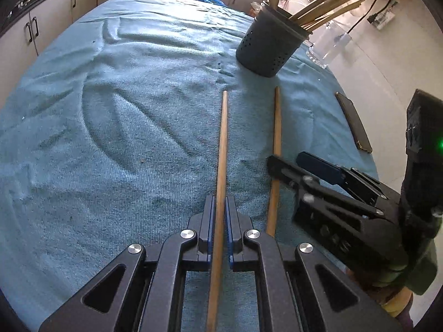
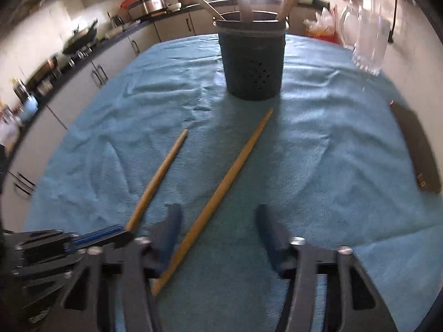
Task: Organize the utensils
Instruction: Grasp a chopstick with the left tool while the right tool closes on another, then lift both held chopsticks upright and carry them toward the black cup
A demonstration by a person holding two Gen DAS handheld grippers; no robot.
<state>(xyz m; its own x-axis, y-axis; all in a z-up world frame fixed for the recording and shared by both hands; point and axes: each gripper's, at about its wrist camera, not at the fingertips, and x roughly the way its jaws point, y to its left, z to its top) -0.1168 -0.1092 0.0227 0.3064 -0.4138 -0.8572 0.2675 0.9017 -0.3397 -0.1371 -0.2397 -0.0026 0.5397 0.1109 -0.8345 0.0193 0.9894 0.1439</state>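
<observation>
On the teal towel (image 1: 110,127), my left gripper (image 1: 220,207) is shut on a long wooden chopstick (image 1: 223,144) that points away toward the holder. A second chopstick (image 2: 227,182) lies flat on the towel, running between the fingers of my right gripper (image 2: 218,221). It lies close to the left finger, and the jaws stand apart with no pad pressing on it. In the left wrist view, this chopstick (image 1: 277,127) passes under the right gripper (image 1: 288,160). The dark perforated holder (image 2: 252,63) with several wooden utensils stands upright further back.
A dark phone (image 2: 418,149) lies near the towel's right edge. A clear glass vessel (image 2: 368,41) stands at the back right beside the holder. Kitchen cabinets (image 1: 55,13) and a cluttered counter run along the left and far side.
</observation>
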